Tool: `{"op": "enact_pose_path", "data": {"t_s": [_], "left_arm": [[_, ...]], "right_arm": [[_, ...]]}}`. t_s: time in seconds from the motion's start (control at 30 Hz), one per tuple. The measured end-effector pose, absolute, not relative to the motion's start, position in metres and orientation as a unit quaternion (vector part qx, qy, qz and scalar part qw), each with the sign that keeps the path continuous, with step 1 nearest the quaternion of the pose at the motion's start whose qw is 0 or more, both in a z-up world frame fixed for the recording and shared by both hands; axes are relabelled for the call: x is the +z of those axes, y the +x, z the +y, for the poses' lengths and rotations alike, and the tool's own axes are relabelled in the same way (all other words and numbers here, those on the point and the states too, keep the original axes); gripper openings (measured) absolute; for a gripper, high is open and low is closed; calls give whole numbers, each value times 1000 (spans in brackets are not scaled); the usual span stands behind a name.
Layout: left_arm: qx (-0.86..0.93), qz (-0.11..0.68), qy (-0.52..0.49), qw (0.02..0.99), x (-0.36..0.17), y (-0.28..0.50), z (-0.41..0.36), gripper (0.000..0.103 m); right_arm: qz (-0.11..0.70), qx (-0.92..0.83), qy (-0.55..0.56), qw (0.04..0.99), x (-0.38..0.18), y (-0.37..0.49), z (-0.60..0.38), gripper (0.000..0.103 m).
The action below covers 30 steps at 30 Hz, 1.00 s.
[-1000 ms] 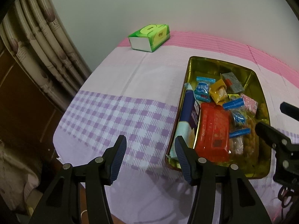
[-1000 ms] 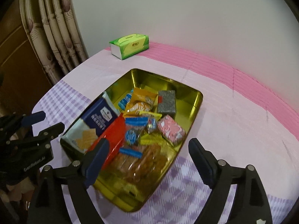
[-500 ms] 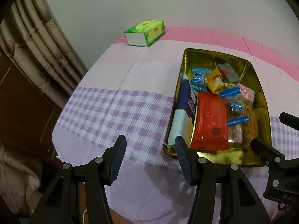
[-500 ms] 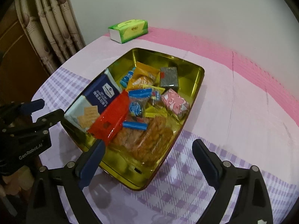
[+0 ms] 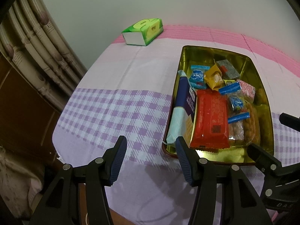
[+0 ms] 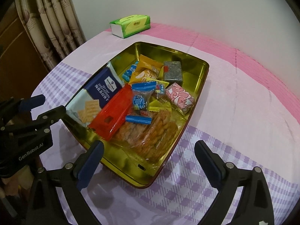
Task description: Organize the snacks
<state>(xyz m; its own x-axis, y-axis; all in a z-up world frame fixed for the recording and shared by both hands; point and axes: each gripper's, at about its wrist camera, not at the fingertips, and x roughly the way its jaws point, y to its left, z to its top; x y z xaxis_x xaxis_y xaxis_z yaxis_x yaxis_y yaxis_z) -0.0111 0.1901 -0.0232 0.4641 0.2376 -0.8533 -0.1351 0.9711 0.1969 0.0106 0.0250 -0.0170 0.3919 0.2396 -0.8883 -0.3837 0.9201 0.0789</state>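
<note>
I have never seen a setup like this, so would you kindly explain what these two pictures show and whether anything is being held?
A person holds a two-finger gripper in each hand, and each gripper carries a wide-angle camera looking along its fingers. One picture is from the left gripper, the other from the right gripper. Both look down on a table with a pink and purple checked cloth. On it stands a golden tin full of wrapped snacks, among them a red packet and a blue cracker pack. A green tissue box lies near the wall. Nothing is held: the left jaws are open, the right jaws are opening, empty.
</note>
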Motion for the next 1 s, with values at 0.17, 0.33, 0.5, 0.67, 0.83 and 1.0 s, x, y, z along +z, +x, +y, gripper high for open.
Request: {"op": "enact_pose_path", "data": {"t_s": [0.17, 0.33, 0.5, 0.67, 0.83, 1.0], "left_arm": [[108, 507, 52, 853, -25, -11, 189, 55], [107, 507, 53, 854, -25, -12, 189, 55], [106, 508, 53, 853, -26, -12, 189, 55], [107, 508, 61, 852, -28, -12, 187, 55], [108, 506, 68, 853, -28, -12, 186, 55], [110, 505, 62, 854, -27, -11, 188, 55]], "right_arm": [[520, 188, -68, 830, -18, 10, 26, 96], [522, 188, -68, 829, -19, 10, 27, 96], [523, 190, -69, 828, -20, 10, 27, 96], [523, 190, -68, 828, -21, 10, 28, 96], [523, 191, -70, 828, -22, 8, 29, 96], [525, 190, -68, 827, -23, 9, 29, 96]]}}
